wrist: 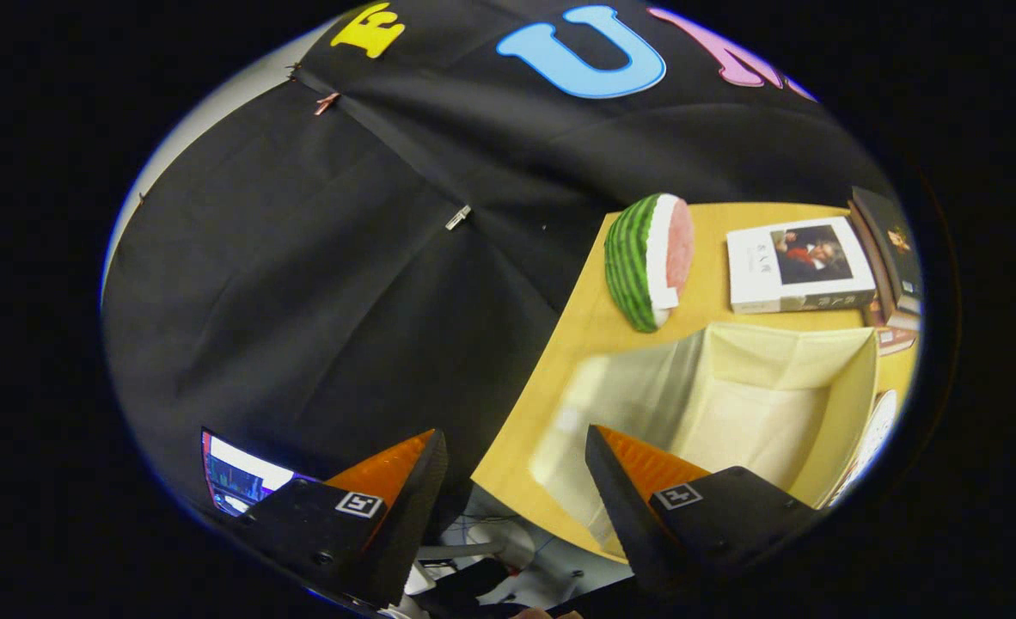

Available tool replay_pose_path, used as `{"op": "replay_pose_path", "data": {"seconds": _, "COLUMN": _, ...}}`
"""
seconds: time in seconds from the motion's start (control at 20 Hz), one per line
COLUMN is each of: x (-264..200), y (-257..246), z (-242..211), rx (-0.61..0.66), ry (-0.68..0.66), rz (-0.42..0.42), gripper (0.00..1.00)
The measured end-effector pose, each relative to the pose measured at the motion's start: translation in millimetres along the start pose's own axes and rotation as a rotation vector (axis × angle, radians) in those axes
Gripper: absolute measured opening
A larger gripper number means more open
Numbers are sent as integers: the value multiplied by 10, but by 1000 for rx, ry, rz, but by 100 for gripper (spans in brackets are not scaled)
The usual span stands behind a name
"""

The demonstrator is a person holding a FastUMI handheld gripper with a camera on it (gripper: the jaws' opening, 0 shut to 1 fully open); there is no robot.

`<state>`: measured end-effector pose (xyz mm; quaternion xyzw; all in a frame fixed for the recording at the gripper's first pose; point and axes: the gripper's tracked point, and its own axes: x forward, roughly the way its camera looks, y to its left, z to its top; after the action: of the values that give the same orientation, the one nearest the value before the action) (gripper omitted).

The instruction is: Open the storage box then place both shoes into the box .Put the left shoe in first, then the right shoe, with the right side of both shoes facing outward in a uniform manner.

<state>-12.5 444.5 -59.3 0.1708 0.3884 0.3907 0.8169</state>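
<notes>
The gripper (pixel 517 447) is wide and empty, tilted beside the table (pixel 577 344) corner. The box (pixel 731 404) looks open; no shoes seen, so a wrong-shoe pick seems likely.

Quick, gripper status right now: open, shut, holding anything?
Gripper: open, holding nothing; its fingers are spread apart over the wooden table's edge, near the open cream fabric storage box.

storage box (pixel 783 404) near corner behind a claw finger (pixel 637 481), stacked books (pixel 890 249) and monitor (pixel 237 477) cut off
</notes>
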Motion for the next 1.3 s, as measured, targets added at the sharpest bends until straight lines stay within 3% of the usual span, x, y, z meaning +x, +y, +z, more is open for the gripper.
{"op": "replay_pose_path", "data": {"seconds": 0.25, "x": -716, "y": -629, "z": 306, "rx": -97, "ry": -125, "rz": -139, "gripper": 98}}
{"op": "replay_pose_path", "data": {"seconds": 0.45, "x": -1210, "y": -1355, "z": 324, "rx": -171, "ry": -178, "rz": -322, "gripper": 98}}
{"op": "replay_pose_path", "data": {"seconds": 0.75, "x": -1818, "y": -2378, "z": 84, "rx": -120, "ry": -197, "rz": -541, "gripper": 98}}
{"op": "replay_pose_path", "data": {"seconds": 1.0, "x": -2081, "y": -3254, "z": -380, "rx": -26, "ry": -112, "rz": -682, "gripper": 98}}
{"op": "replay_pose_path", "data": {"seconds": 1.3, "x": -2008, "y": -3996, "z": -1071, "rx": 68, "ry": 59, "rz": -747, "gripper": 99}}
